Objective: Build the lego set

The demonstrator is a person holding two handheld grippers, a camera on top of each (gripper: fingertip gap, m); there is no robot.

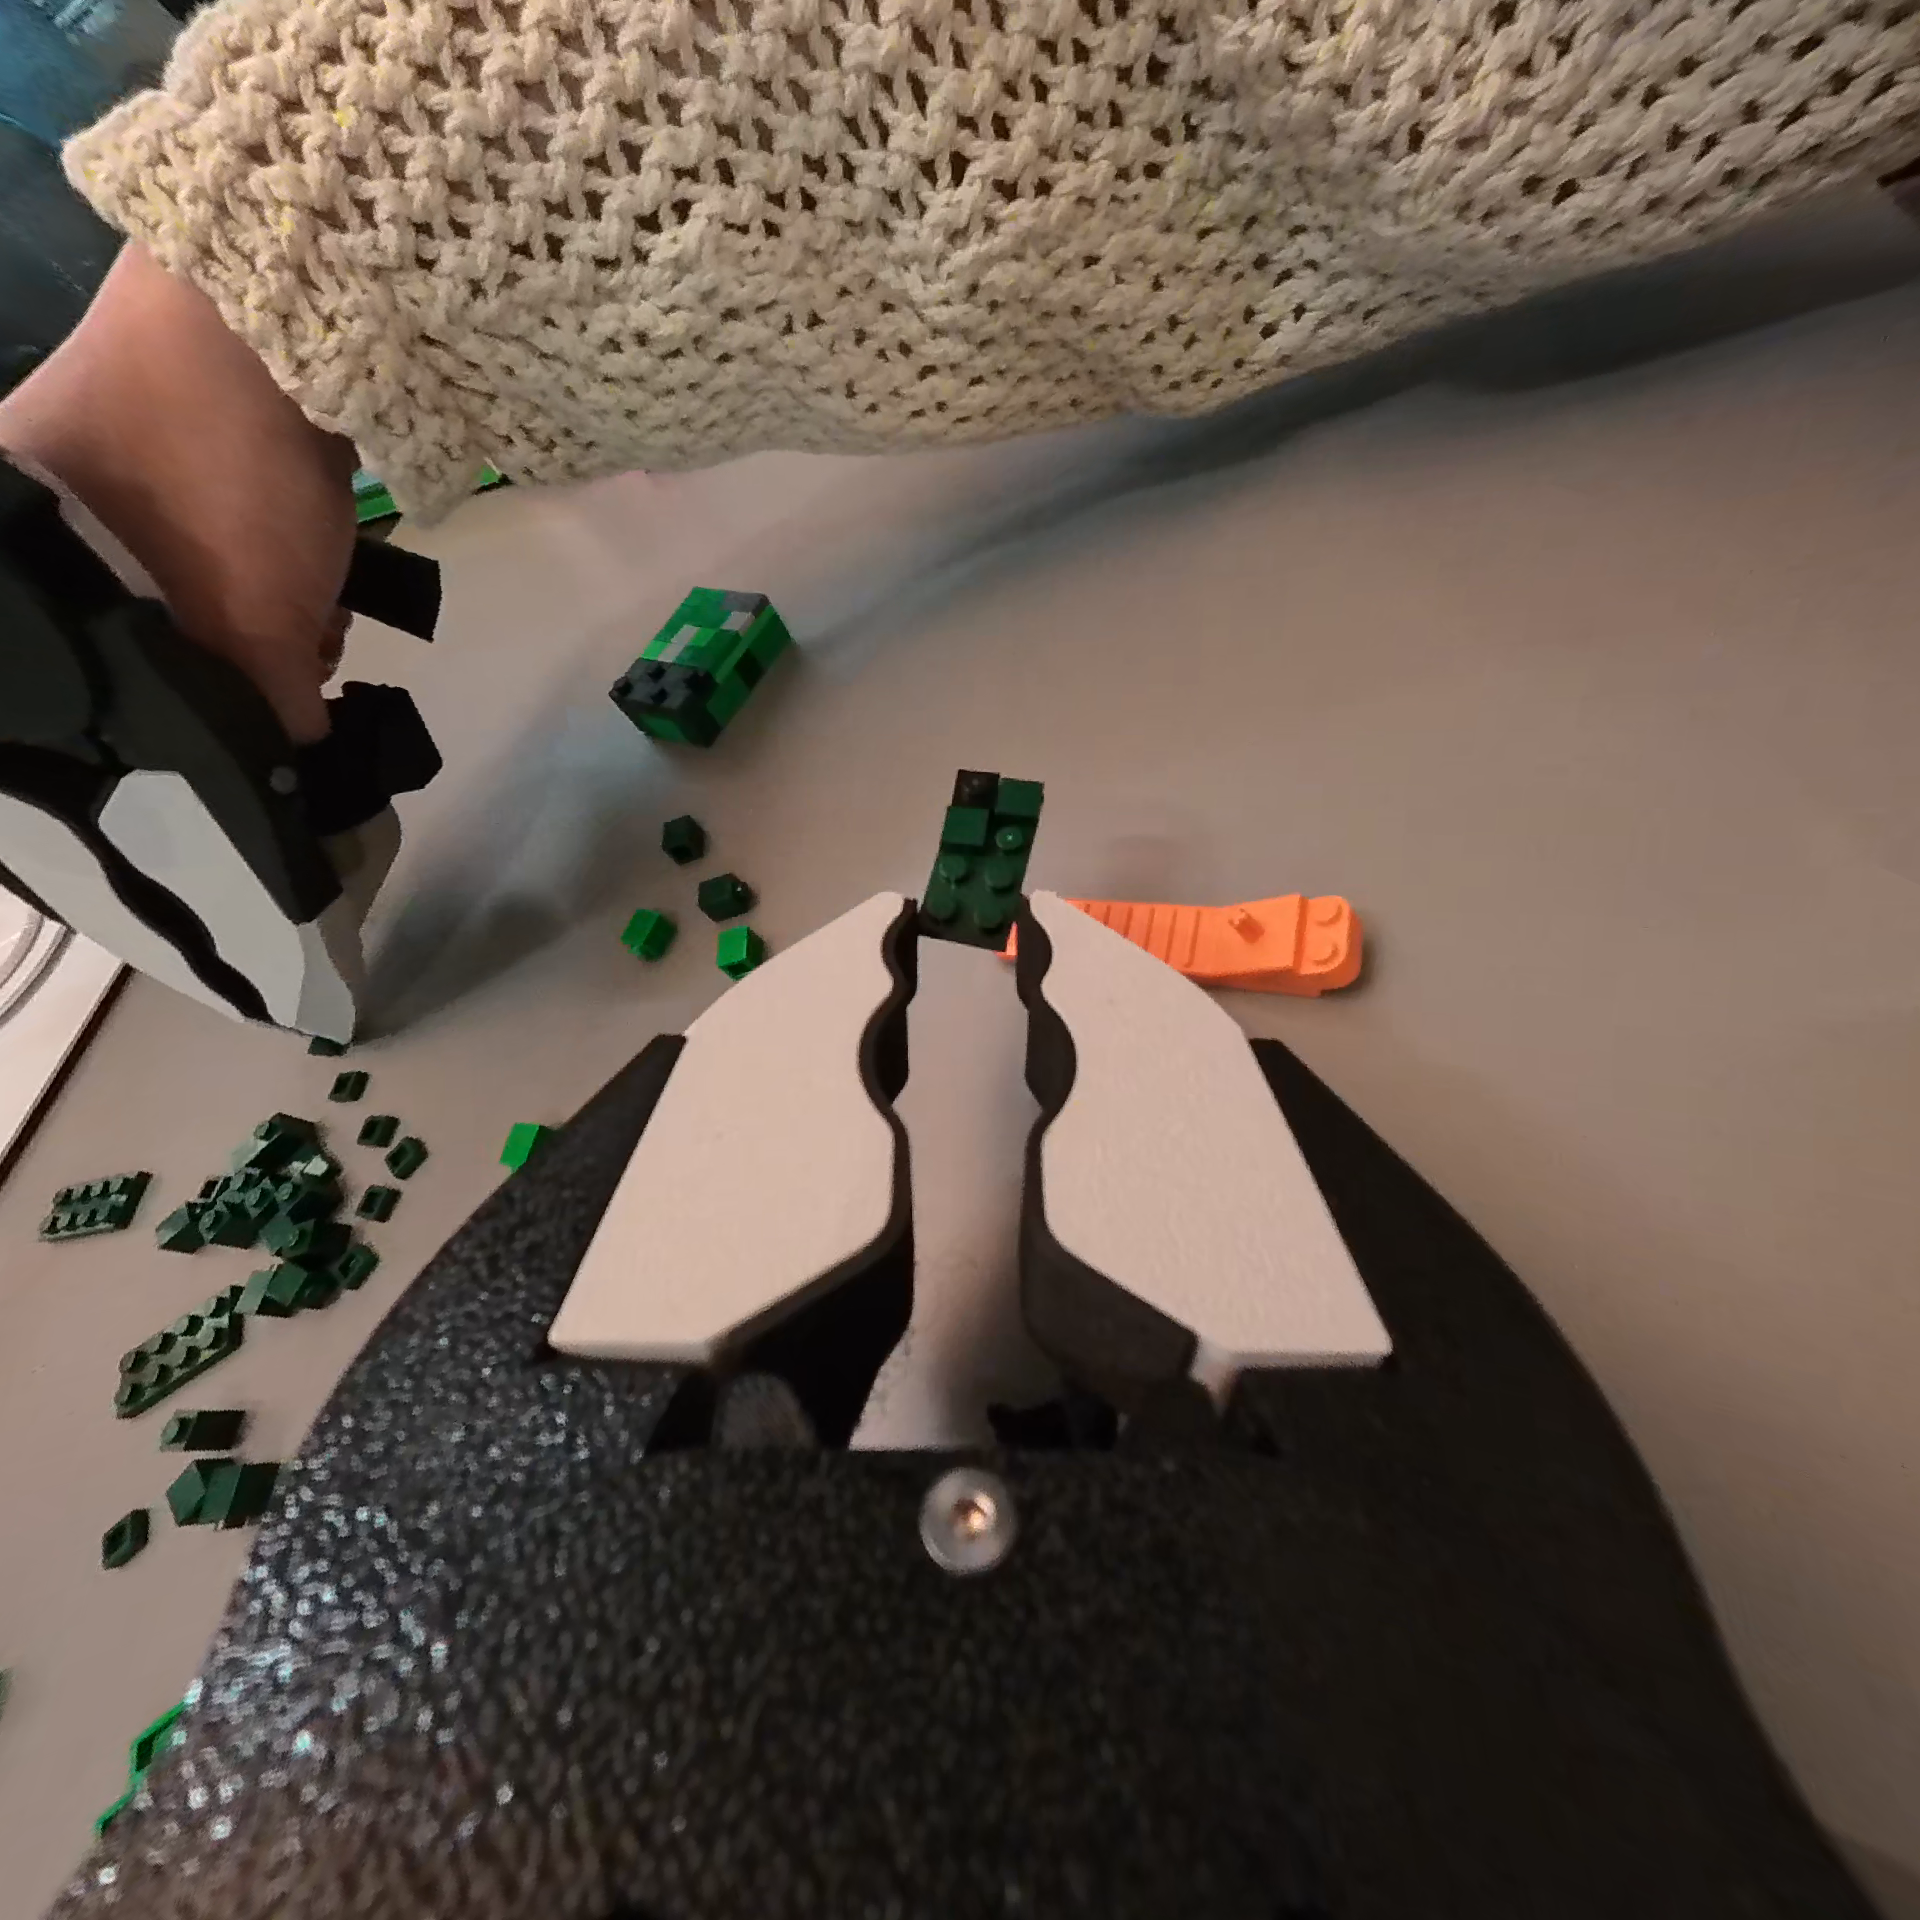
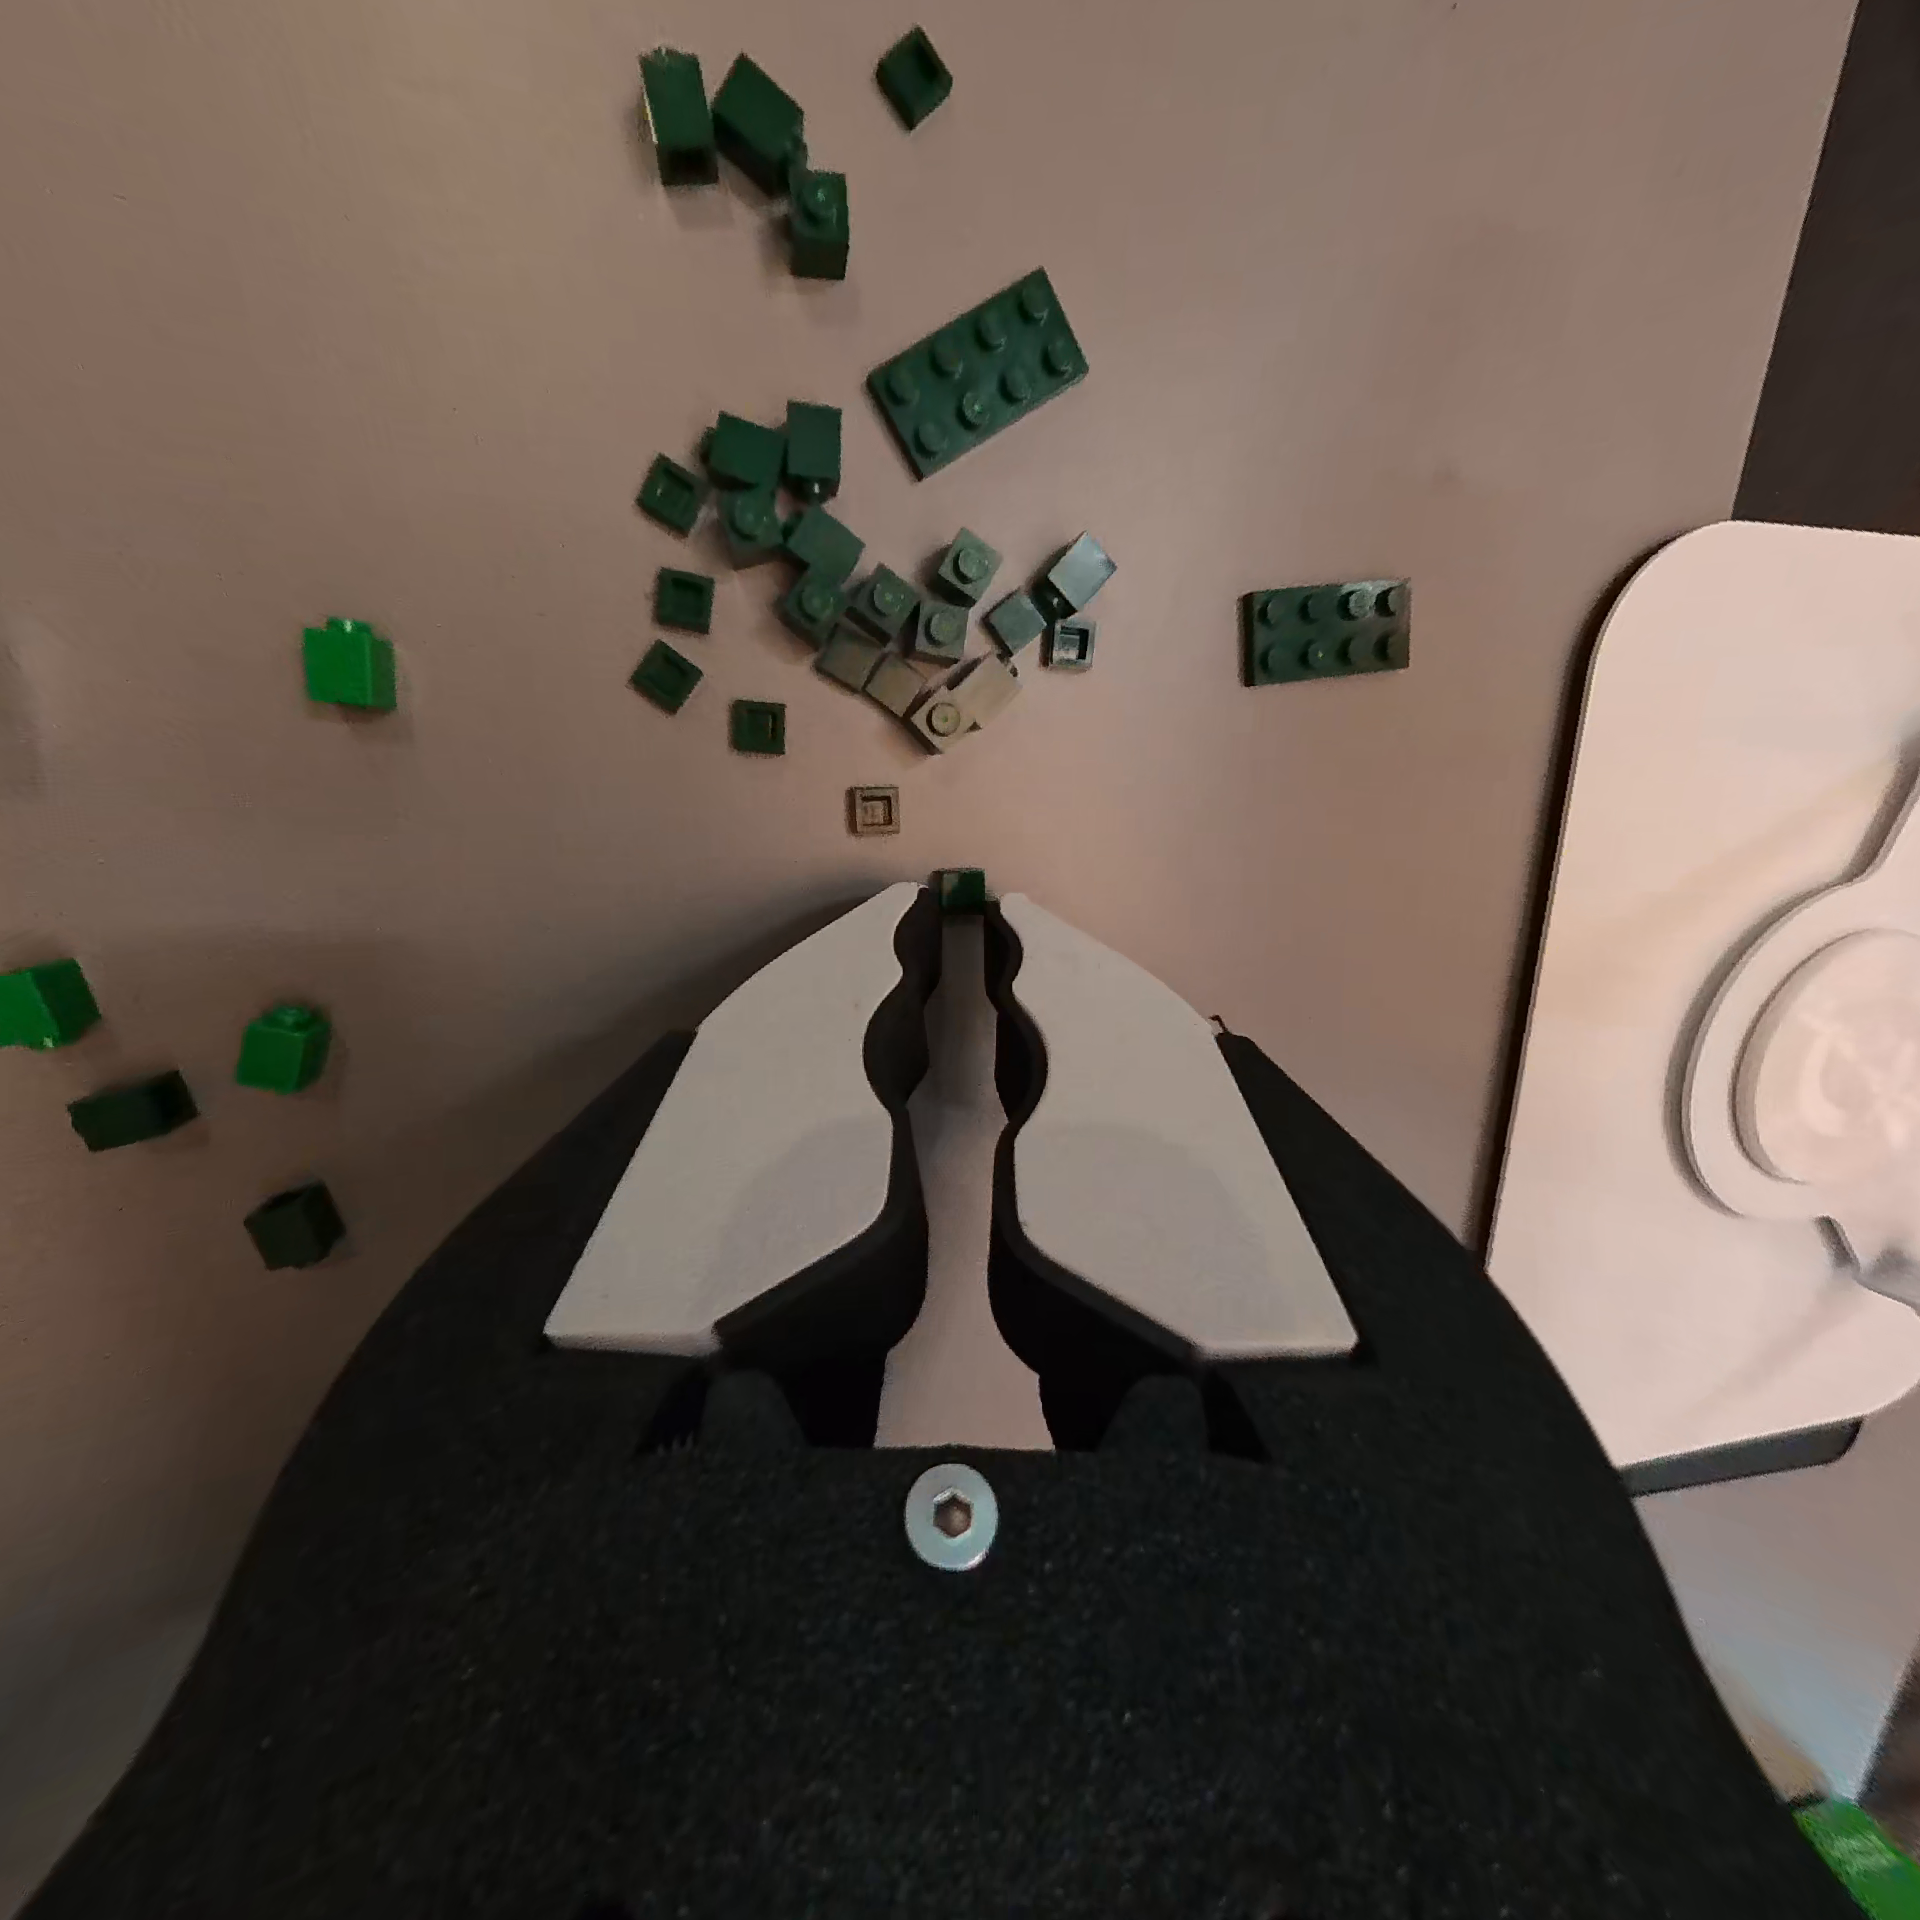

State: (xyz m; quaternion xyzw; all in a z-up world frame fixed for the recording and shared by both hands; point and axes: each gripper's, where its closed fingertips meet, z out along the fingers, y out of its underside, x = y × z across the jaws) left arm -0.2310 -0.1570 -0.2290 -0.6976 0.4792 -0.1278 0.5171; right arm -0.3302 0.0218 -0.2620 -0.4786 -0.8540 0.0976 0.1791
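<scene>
Left gripper (image 1: 968, 914) was clamped on a dark-green plate assembly (image 1: 982, 868) | right gripper (image 2: 961, 902) was pinched on 1 small green piece (image 2: 959, 891) | step judged: piece fetched, seating on the assembly needed next | loose bricks (image 2: 883, 603) at 12 o'clock | orange separator (image 1: 1226, 940) was shown only in left view.

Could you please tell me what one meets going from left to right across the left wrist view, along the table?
Pile of dark green pieces → right gripper → green block build → small green assembly held in the left gripper → orange brick separator.
</scene>
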